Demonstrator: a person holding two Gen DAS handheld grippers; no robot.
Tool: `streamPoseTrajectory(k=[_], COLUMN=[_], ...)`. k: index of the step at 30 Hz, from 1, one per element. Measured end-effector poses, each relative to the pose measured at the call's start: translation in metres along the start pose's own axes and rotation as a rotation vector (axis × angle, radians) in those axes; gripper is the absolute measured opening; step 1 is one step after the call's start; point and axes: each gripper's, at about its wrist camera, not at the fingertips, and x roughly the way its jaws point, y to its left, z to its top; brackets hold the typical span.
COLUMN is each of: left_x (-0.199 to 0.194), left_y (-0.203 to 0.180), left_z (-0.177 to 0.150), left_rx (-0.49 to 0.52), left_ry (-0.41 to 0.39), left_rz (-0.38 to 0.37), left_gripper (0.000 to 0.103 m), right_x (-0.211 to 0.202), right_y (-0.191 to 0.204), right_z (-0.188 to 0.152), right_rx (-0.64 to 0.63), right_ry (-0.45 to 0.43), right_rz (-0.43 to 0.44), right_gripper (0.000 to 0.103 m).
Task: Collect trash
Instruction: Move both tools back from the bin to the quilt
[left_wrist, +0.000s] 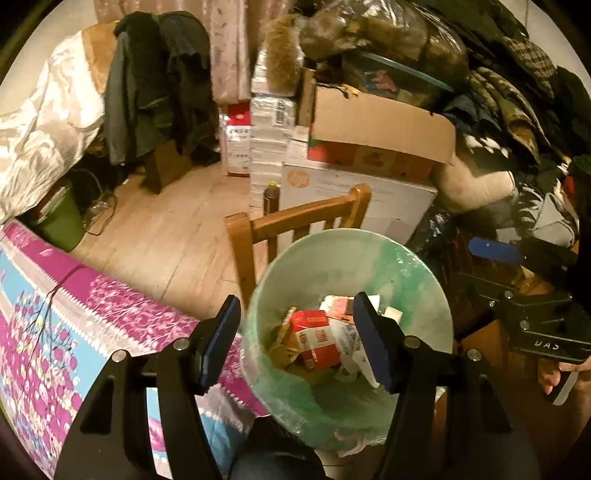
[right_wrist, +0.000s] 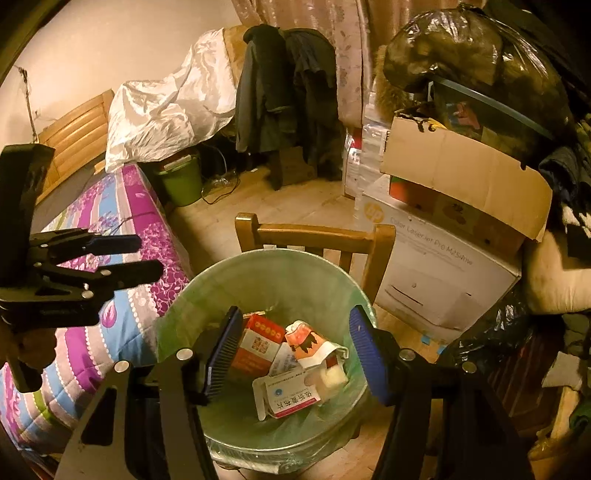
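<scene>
I have both grippers hanging over the lined bin (right_wrist: 266, 280), which stands in front of a wooden chair (right_wrist: 314, 236) and beside the bed with the purple floral cover (left_wrist: 92, 314). The left gripper (left_wrist: 295, 339) has its jaws spread with nothing between the pads; through the gap I look down on the red carton (left_wrist: 314, 336) and the crumpled papers at the bin's bottom. The right gripper (right_wrist: 291, 354) is likewise spread and empty, and it sits more squarely over the opening: the white medicine box (right_wrist: 291, 398), the orange printed cup (right_wrist: 306, 339) and the red box (right_wrist: 258, 343) lie directly below and ahead of its jaws. So the trash already collected is inside the bin, under both tools, and neither holds anything. I judge the drop is done and the next piece has to come from outside the bin. The left gripper rides nearer the bed side, the right nearer the printer box (right_wrist: 436, 273), so whichever side the next scrap lies on decides the hand.
</scene>
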Motion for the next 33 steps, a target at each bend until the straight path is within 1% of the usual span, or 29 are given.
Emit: streamPoseTrajectory(k=[4,7,9,10,12,17,19,21,22,24,25,26,28,29,30,31,33], left_x=[-0.008,-0.017,-0.023,-0.028,-0.035,-0.063,-0.081,-0.105,-0.118,-0.158,-0.171,-0.198,-0.237,-0.261,-0.279,-0.293,-0.308], left_y=[0.008,0.020,0.030,0.037,0.048,0.085,0.103,0.130,0.146,0.195,0.212,0.246,0.298,0.335,0.368,0.402,0.481], left_z=[-0.010,-0.021,-0.031,-0.038,-0.052,-0.102,-0.127,-0.156,-0.171,-0.207,-0.216,-0.232,-0.252,-0.264,-0.274,-0.286,-0.316], left_rx=[-0.014,-0.044,-0.064,-0.071,-0.077,-0.113,-0.154,-0.227,-0.267,-0.387,-0.424,-0.494,-0.573,-0.622,-0.674,-0.737,-0.912], left_ry=[-0.021,-0.039,-0.047,-0.052,-0.056,-0.042,-0.045,-0.040,-0.038,-0.039,-0.043,-0.055,-0.067,-0.069,-0.063,-0.048,0.040], left_rz=[0.043,0.080,0.106,0.133,0.163,0.251,0.270,0.282,0.303,0.373,0.400,0.464,0.602,0.705,0.774,0.820,0.874], left_gripper=[0.061,0.061,0.061,0.061,0.061,0.061,0.061,0.062,0.064,0.065,0.065,0.065,0.069,0.070,0.071,0.071,0.071], right_x=[0.005,0.007,0.008,0.010,0.012,0.025,0.031,0.035,0.036,0.042,0.044,0.046,0.050,0.051,0.051,0.052,0.052], right_y=[0.013,0.028,0.039,0.046,0.065,0.119,0.144,0.168,0.178,0.202,0.211,0.220,0.237,0.242,0.250,0.255,0.266], right_z=[-0.003,-0.003,-0.002,-0.001,0.000,-0.001,-0.003,-0.006,-0.008,-0.012,-0.015,-0.018,-0.025,-0.028,-0.032,-0.036,-0.044], right_rx=[-0.010,-0.022,-0.032,-0.038,-0.066,-0.158,-0.198,-0.234,-0.250,-0.293,-0.313,-0.331,-0.368,-0.381,-0.397,-0.412,-0.447], right_ry=[-0.008,-0.028,-0.038,-0.041,-0.043,-0.016,-0.002,0.009,0.014,0.036,0.046,0.058,0.085,0.097,0.113,0.126,0.154], right_rz=[-0.001,0.007,0.021,0.030,0.056,0.113,0.142,0.169,0.180,0.203,0.209,0.214,0.222,0.225,0.227,0.227,0.224], right_gripper=[0.062,0.062,0.062,0.062,0.062,0.064,0.065,0.067,0.068,0.068,0.068,0.068,0.068,0.068,0.068,0.068,0.068])
